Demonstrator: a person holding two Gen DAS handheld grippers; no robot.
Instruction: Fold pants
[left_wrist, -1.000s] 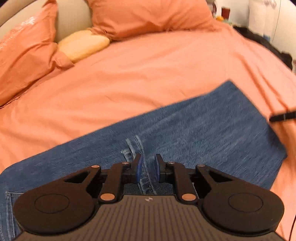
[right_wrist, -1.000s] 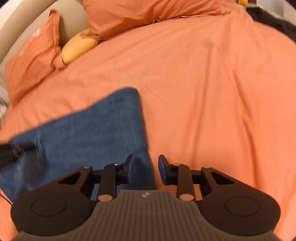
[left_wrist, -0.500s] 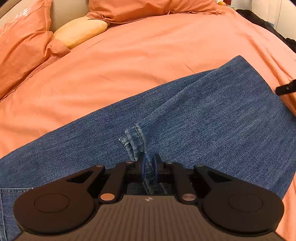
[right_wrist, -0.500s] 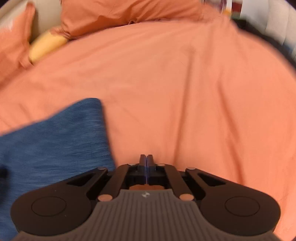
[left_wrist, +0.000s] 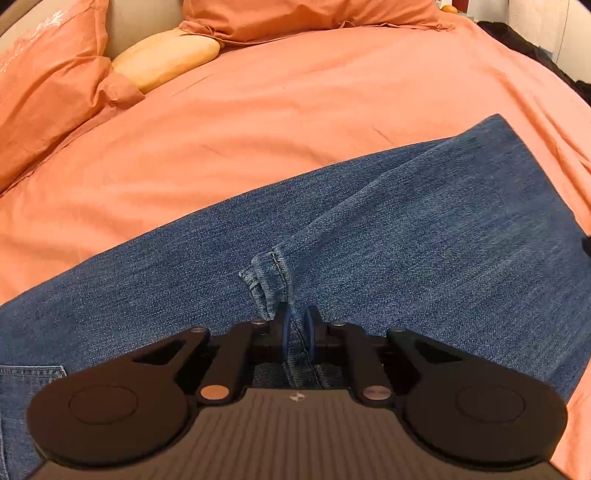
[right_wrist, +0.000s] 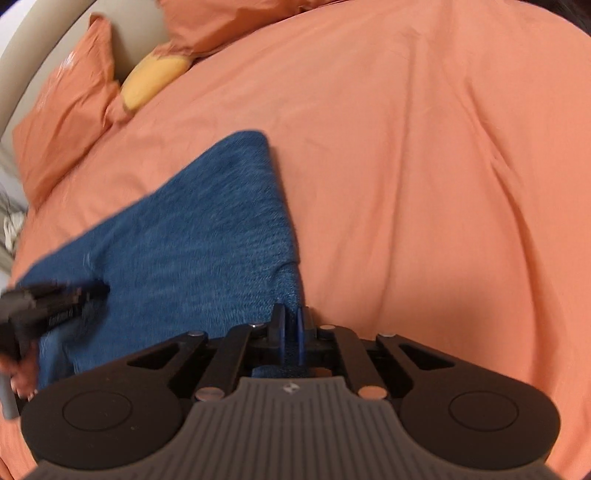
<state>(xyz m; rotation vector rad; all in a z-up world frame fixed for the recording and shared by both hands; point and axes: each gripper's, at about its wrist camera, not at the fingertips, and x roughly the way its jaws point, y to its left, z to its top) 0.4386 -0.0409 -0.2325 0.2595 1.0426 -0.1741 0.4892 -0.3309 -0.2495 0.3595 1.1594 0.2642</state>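
Observation:
Blue denim pants (left_wrist: 406, 236) lie across the orange bed. In the left wrist view my left gripper (left_wrist: 295, 328) is shut on a bunched seam of the pants near their near edge. In the right wrist view the pants (right_wrist: 192, 236) fill the left side, and my right gripper (right_wrist: 290, 325) is shut on their near right corner, which lifts slightly off the cover. The left gripper (right_wrist: 48, 299) shows blurred at the left edge of that view, over the denim.
The orange bed cover (left_wrist: 295, 110) stretches all round the pants. Orange pillows (left_wrist: 48, 92) and a yellow cushion (left_wrist: 166, 59) lie at the headboard, far left. Dark clothing (left_wrist: 535, 48) lies at the far right bed edge.
My right gripper was open beside the pants' edge, closed, and now grips the pants' corner. My left gripper kept its hold on the seam and the denim shifted slightly.

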